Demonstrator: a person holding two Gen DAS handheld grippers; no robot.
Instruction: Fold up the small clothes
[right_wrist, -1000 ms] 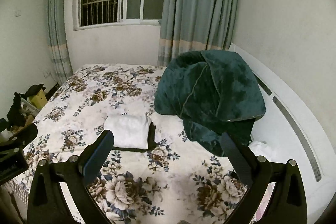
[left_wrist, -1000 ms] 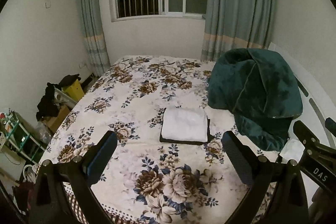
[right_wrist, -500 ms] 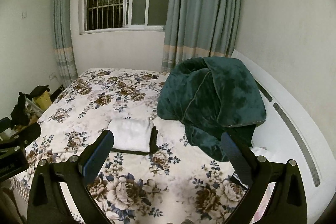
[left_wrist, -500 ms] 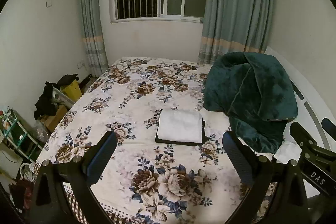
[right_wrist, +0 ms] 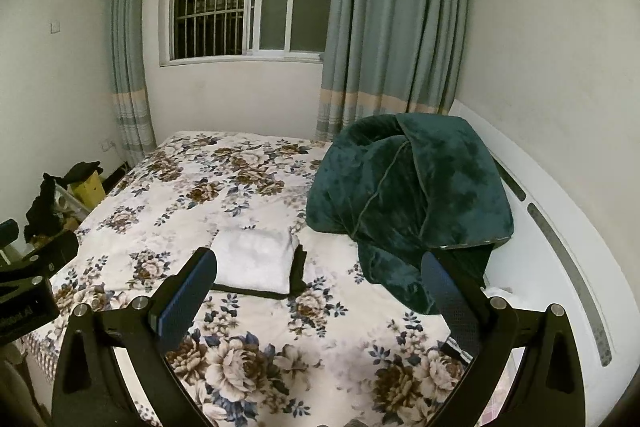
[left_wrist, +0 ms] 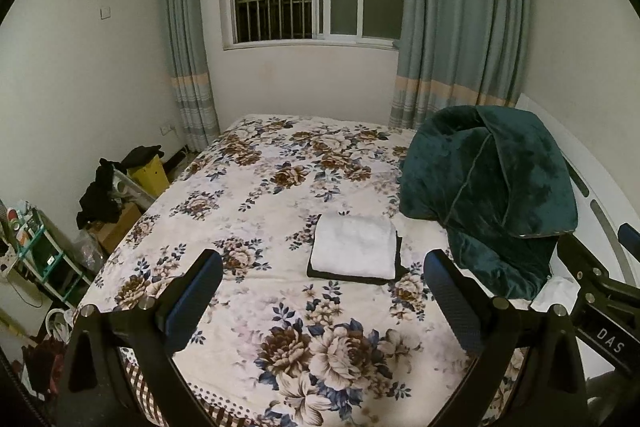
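Note:
A folded white garment lies on top of a folded black garment in the middle of the floral bed. The same stack shows in the right wrist view, white over black. My left gripper is open and empty, held above the near part of the bed, well short of the stack. My right gripper is open and empty, also back from the stack. The right gripper's body shows at the right edge of the left wrist view.
A dark green plush blanket is heaped on the bed's right side by the white headboard. A white cloth lies below it. Clutter, a yellow box and a shelf stand left of the bed. A window and curtains are behind.
Both grippers have drawn back and risen from the bed; the stack looks smaller and farther. Both stay open and the clothes have not moved.

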